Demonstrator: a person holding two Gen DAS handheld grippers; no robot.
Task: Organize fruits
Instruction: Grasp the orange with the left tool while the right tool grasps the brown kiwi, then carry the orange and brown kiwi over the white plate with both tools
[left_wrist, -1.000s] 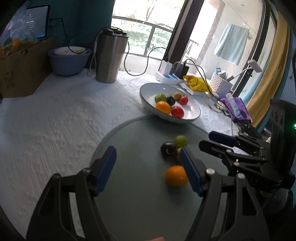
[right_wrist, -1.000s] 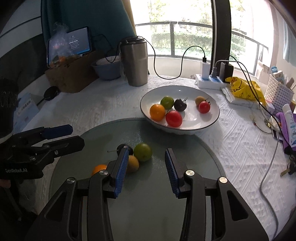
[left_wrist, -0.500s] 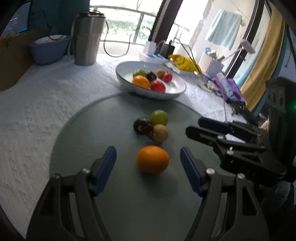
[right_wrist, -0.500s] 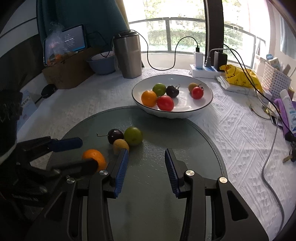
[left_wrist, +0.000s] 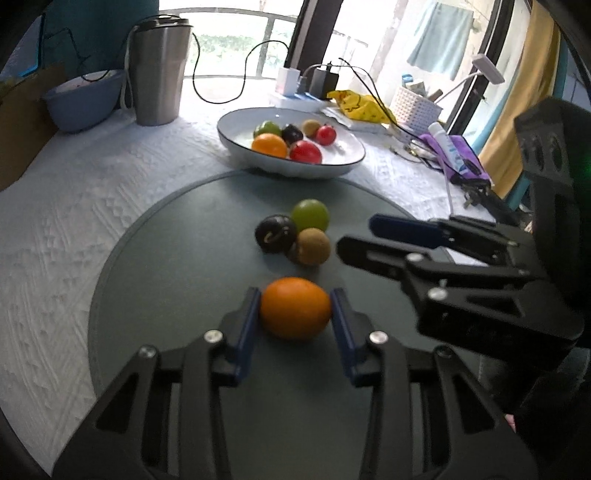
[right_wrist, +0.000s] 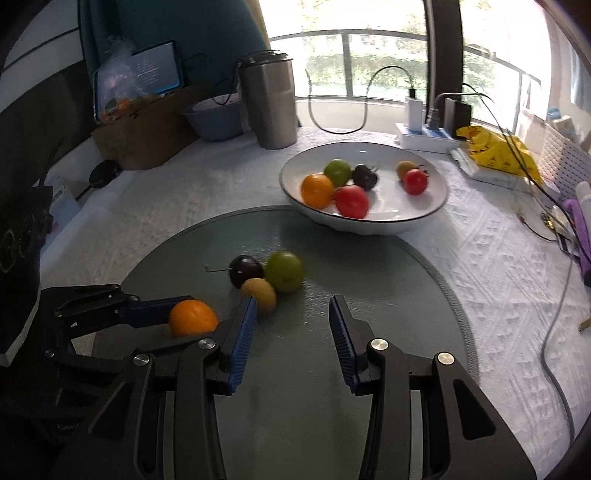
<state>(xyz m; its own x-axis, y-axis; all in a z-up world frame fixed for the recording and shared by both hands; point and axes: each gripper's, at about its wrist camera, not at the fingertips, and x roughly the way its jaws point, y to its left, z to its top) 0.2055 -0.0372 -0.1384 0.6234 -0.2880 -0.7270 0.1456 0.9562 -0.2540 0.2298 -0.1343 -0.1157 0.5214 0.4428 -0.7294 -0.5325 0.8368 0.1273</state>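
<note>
My left gripper (left_wrist: 295, 308) is shut on an orange (left_wrist: 294, 308) on the round grey mat (left_wrist: 177, 258); the orange also shows in the right wrist view (right_wrist: 192, 317). Just beyond it lie a dark plum (left_wrist: 275, 233), a brown kiwi (left_wrist: 313, 246) and a green fruit (left_wrist: 310, 215), touching each other. A white bowl (left_wrist: 240, 127) at the back holds several fruits. My right gripper (right_wrist: 291, 319) is open and empty over the mat, right of the kiwi (right_wrist: 260, 293), plum (right_wrist: 245, 271) and green fruit (right_wrist: 284, 271). The bowl (right_wrist: 437, 188) is beyond.
A steel tumbler (left_wrist: 159, 72) and a blue bowl (left_wrist: 83, 99) stand at the back left beside a cardboard box (right_wrist: 144, 125). A power strip with cables (right_wrist: 424, 134), a yellow bag (right_wrist: 495, 147) and a white basket (left_wrist: 415, 105) line the back right.
My left gripper moved forward around the orange and closed its fingers onto it. My right gripper shifted slightly; it stays open.
</note>
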